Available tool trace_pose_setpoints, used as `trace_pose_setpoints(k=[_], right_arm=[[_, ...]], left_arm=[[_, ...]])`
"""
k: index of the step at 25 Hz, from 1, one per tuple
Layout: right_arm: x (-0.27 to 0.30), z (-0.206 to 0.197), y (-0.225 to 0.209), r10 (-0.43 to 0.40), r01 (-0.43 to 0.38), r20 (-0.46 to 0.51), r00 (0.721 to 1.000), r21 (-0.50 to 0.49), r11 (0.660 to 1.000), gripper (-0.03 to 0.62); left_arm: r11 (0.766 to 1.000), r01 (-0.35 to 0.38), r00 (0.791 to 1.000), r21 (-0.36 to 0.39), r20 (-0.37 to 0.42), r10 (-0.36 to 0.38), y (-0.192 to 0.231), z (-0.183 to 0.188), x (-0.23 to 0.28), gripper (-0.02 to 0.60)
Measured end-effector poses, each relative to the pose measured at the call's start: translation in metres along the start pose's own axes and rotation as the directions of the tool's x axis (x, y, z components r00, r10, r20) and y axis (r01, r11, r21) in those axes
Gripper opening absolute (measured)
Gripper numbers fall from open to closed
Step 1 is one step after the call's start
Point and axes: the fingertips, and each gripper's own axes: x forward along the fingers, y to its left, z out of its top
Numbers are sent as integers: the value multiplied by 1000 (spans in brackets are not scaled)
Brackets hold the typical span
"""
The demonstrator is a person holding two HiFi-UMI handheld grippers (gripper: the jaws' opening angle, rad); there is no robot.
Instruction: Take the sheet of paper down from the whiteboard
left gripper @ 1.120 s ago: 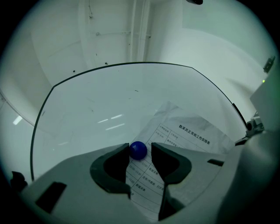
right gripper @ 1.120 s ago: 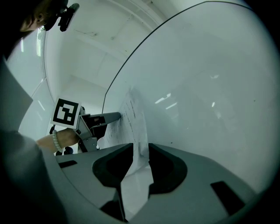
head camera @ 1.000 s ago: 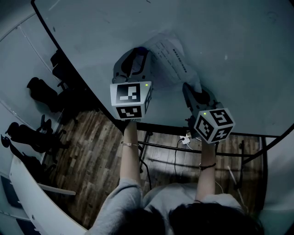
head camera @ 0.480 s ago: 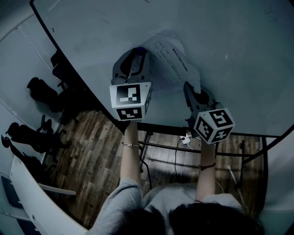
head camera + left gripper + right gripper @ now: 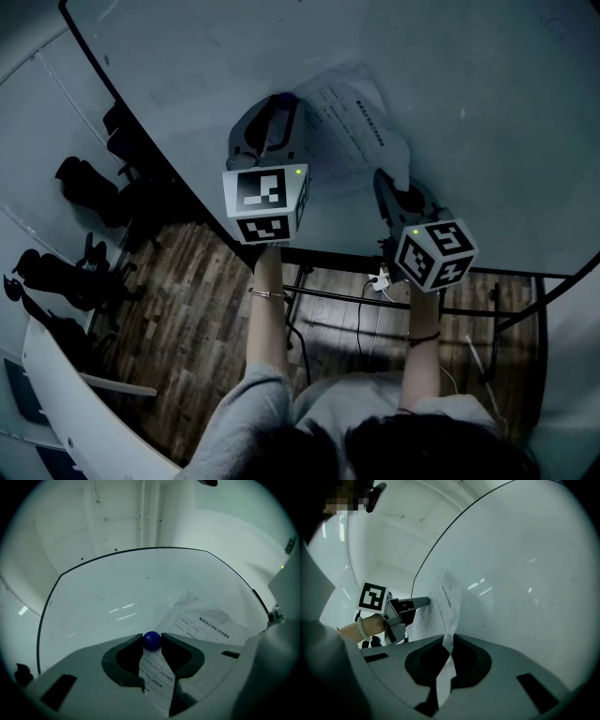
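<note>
Firmly pinched between the two fingertips of the left gripper is a small blue ball magnet, at the lower middle of the left gripper view. Both tips touch it. The magnet sits on the sheet of paper, which lies against the whiteboard. Printed table rows show in the gap between the jaws, just below the ball. The rest of the sheet spreads toward the right of that frame, creased and partly lifted off the board.

The right gripper has its jaws fully together on a narrow, twisted edge of the same sheet, at the lower middle of the right gripper view. From there the paper rises and widens toward the frame's left. It reaches the left gripper, whose marker cube and the hand with a bead bracelet show at middle left.

In the head view both grippers are raised to the board at the frame's centre, the left one higher and further left. The crumpled sheet slants between them. Below lie a wooden floor and the board's dark stand. Black chairs stand at the left.
</note>
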Motion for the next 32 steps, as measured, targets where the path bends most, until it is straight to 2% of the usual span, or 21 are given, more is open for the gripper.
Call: trace_pose_setpoints(k=[23,32], right_arm=[[-4,-9,-4,-9,10,-20,1000,65,998,2],[-6,-18,-11,-37,41,-42,998,103,994,2]], left_arm=[[999,-9,1000,-32,3,9,1,1,-2,129],[999,-14,1000,-48,8,15,1,1,-4,129]])
